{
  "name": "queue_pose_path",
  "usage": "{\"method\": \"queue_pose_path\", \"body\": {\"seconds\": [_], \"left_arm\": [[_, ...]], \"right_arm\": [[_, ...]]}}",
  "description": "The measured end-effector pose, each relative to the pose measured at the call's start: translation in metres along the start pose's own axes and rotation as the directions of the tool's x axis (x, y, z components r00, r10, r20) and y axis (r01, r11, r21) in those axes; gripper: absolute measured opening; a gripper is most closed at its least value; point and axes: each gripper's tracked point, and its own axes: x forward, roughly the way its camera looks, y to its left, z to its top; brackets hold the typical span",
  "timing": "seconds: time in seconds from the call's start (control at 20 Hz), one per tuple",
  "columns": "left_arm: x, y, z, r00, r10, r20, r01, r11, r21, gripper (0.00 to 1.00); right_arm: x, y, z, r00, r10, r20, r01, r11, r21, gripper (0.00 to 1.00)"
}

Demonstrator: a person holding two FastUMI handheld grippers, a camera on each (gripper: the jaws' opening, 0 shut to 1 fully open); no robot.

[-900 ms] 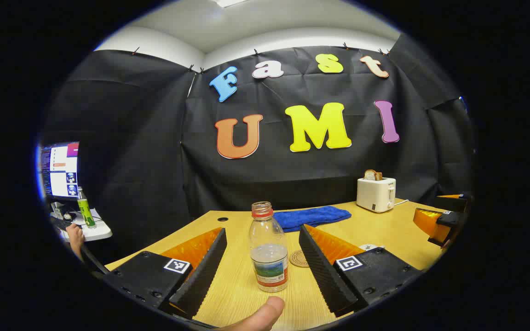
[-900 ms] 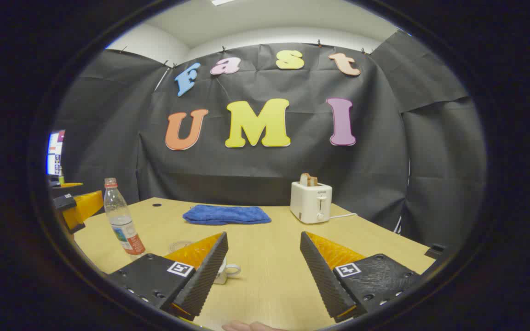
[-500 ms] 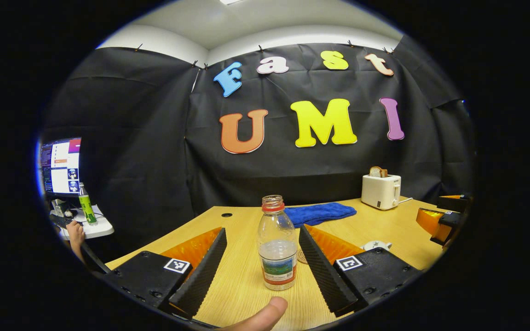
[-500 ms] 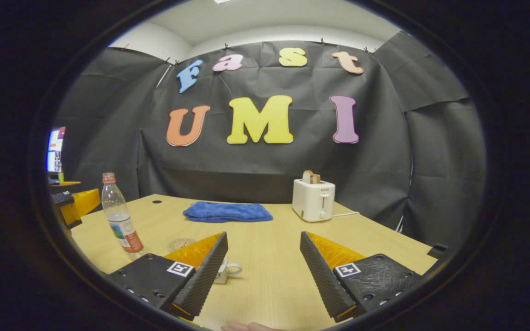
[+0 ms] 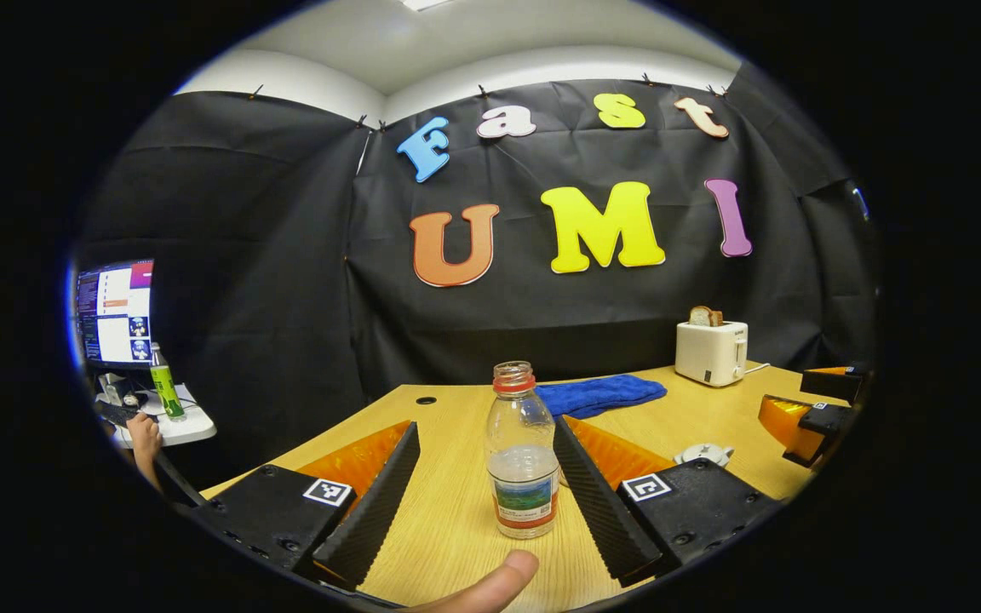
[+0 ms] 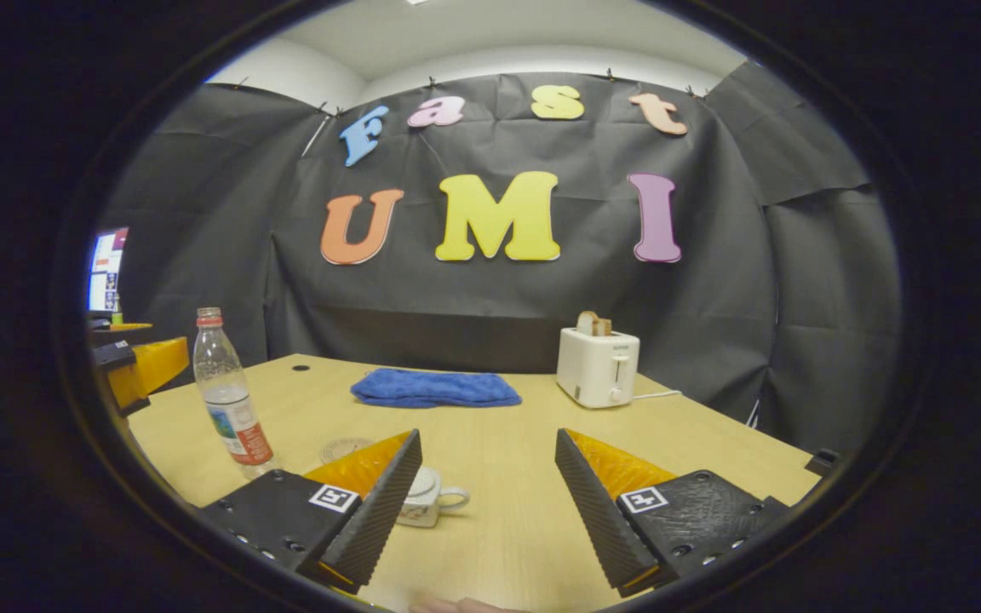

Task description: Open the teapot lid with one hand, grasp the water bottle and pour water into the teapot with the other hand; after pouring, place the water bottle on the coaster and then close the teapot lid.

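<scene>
One water bottle (image 5: pixel 524 464) stands upright on the surface (image 5: pixel 448 545), long axis vertical, uncapped mouth at 12 o'clock, between the wide-open, empty left claw (image 5: pixel 485 492); its label is too small to read. One teapot (image 6: pixel 424 498), handle toward 3 o'clock, sits beside the wide-open, empty right claw (image 6: pixel 487 501)

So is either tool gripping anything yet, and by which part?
Nothing is held. The left tool is open, with the water bottle standing between its fingers untouched. The right tool is open too, the teapot sitting behind its left finger.
</scene>
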Motion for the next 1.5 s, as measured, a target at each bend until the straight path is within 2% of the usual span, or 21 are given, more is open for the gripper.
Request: {"method": "queue_pose_path", "body": {"seconds": [0.15,0.2,0.25,0.55,0.75,0.85,0.9,1.0,1.05,1.1,1.2,1.35,1.5], "left_arm": [[0.000,-0.001,0.003,1.000,0.000,0.013,0.000,1.000,0.011,0.99],[-0.001,-0.001,0.003,1.000,0.001,0.014,-0.001,1.000,0.015,0.95],[0.000,0.000,0.002,1.000,0.004,0.014,-0.005,1.000,0.020,0.99],[0.004,0.010,-0.005,1.000,0.025,-0.008,-0.025,1.000,0.004,0.99],[0.007,0.008,-0.012,1.000,0.001,-0.025,-0.002,0.999,-0.034,0.99],[0.008,0.008,-0.015,0.999,0.000,-0.033,-0.001,0.999,-0.039,0.99],[0.009,0.009,-0.017,0.999,0.003,-0.038,-0.005,0.999,-0.038,0.99],[0.010,0.008,-0.019,0.999,-0.009,-0.038,0.007,0.999,-0.044,0.99],[0.009,0.005,-0.017,0.999,-0.026,-0.031,0.024,0.998,-0.049,0.99],[0.010,0.001,-0.016,0.999,-0.044,-0.026,0.043,0.998,-0.055,0.99],[0.008,-0.005,-0.017,0.997,-0.077,-0.021,0.075,0.994,-0.074,0.99],[0.010,-0.011,-0.025,0.993,-0.109,-0.040,0.105,0.990,-0.093,0.99],[0.013,-0.014,-0.032,0.990,-0.130,-0.050,0.125,0.988,-0.092,0.99]], "right_arm": [[0.013,0.016,-0.011,1.000,0.021,-0.010,-0.022,0.999,-0.028,0.95],[0.018,0.021,-0.015,0.999,0.029,-0.017,-0.029,0.999,-0.029,0.95],[0.023,0.027,-0.019,0.999,0.033,-0.029,-0.034,0.999,-0.027,0.95],[0.050,0.057,-0.039,0.993,0.075,-0.088,-0.075,0.997,0.007,0.91],[0.060,0.069,-0.045,0.992,0.082,-0.100,-0.084,0.996,-0.015,0.70],[0.064,0.068,-0.048,0.992,0.072,-0.104,-0.075,0.997,-0.022,0.50],[0.065,0.068,-0.049,0.992,0.075,-0.101,-0.076,0.997,-0.012,0.35],[0.066,0.065,-0.051,0.992,0.070,-0.102,-0.069,0.998,0.014,0.28],[0.068,0.061,-0.052,0.993,0.056,-0.106,-0.054,0.998,0.020,0.28],[0.068,0.064,-0.050,0.992,0.069,-0.102,-0.066,0.997,0.031,0.17],[0.070,0.067,-0.051,0.991,0.076,-0.108,-0.074,0.997,0.020,0.08],[0.070,0.067,-0.050,0.991,0.085,-0.108,-0.084,0.996,0.009,0.02],[0.070,0.064,-0.045,0.993,0.077,-0.090,-0.074,0.997,0.035,0.01]]}}
